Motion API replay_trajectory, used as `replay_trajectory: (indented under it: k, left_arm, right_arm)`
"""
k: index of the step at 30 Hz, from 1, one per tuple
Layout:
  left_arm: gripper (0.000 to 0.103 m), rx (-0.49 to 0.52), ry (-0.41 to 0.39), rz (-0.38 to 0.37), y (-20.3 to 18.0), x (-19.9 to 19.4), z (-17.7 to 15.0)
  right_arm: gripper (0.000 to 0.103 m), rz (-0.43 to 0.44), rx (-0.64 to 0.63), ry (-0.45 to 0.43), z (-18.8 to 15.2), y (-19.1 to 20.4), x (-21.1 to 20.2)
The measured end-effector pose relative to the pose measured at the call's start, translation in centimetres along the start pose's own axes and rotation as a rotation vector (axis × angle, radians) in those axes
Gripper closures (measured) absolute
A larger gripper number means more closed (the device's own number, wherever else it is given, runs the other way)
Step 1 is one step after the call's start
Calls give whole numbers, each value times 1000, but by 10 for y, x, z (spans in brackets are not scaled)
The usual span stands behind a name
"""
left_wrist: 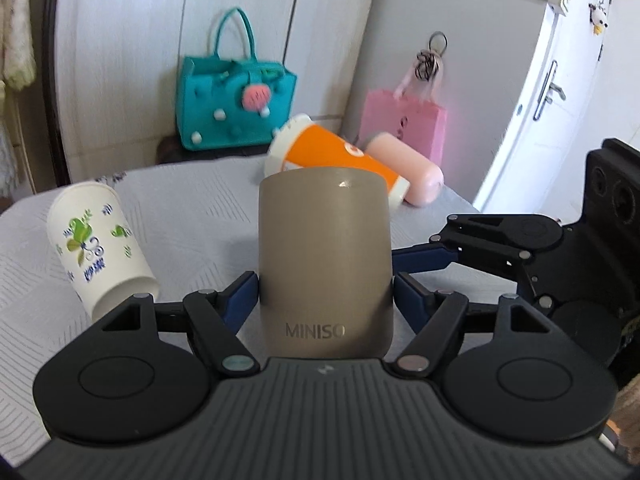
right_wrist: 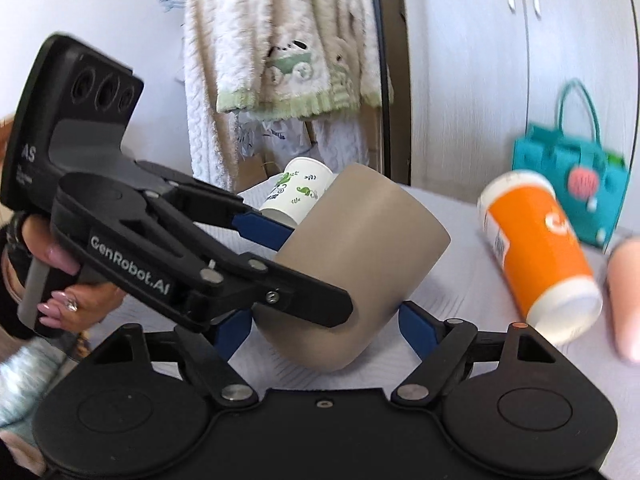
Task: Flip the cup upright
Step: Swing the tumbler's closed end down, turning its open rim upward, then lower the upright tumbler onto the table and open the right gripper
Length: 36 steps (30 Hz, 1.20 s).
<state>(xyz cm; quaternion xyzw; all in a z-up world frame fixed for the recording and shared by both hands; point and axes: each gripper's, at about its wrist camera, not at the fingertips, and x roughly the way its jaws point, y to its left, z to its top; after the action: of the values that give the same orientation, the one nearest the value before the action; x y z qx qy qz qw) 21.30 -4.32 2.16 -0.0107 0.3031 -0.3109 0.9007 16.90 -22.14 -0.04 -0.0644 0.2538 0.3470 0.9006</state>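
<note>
Right now the left gripper (left_wrist: 325, 300) is clamping its blue pads (left_wrist: 240, 296) on both sides of a taupe MINISO cup (left_wrist: 324, 256), holding it near its lettered end. Seen from the left wrist the cup is filling the centre, its lettering reading upright; seen from the right wrist the same cup (right_wrist: 352, 264) is tilting, its far end leaning up and to the right above the grey tablecloth (right_wrist: 460, 280). Whether it is touching the cloth cannot be told. The right gripper (right_wrist: 324, 332) is sitting with its jaws spread wide on either side of the cup's lower end, its pads (right_wrist: 414, 330) apart from the wall. A white paper cup (left_wrist: 100, 240) with green leaves is lying on its side to the left, an orange cup (left_wrist: 336, 156) is lying beyond, and a pink bottle (left_wrist: 408, 168) is lying just beside it. A teal bag (left_wrist: 236, 108) and a pink bag (left_wrist: 404, 124) are standing at the back.
</note>
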Motion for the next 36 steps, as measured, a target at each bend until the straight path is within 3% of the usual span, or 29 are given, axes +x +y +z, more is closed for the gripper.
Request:
replay_trajectory:
  k: [6,10,15,25,29,36]
  left_arm:
    - [31,57,-102,25,-1,1,-7]
    - [31,105,-160,-15,-5,-6,-14]
    - [31,120,-156,-10,-13,-10,-18]
    - [31,20,-124,-65,7,-18,-29]
    - [32,-8,-118,-68,10,-19,-31]
    - [32,-50,-157,-44,4,-37,-36]
  right_arm:
    - [19,-98,-173,-44,-4,11,6]
    - [19,-158,-242,-34,-11,13,10]
    - [20,-148,-257,-17,-12,14,9]
    - [20,-179,-399,-29,-19,33,10]
    - [20,-157,-371,-27,-14,31,8]
    - [11,-158,-322,-61,-14,36,-8]
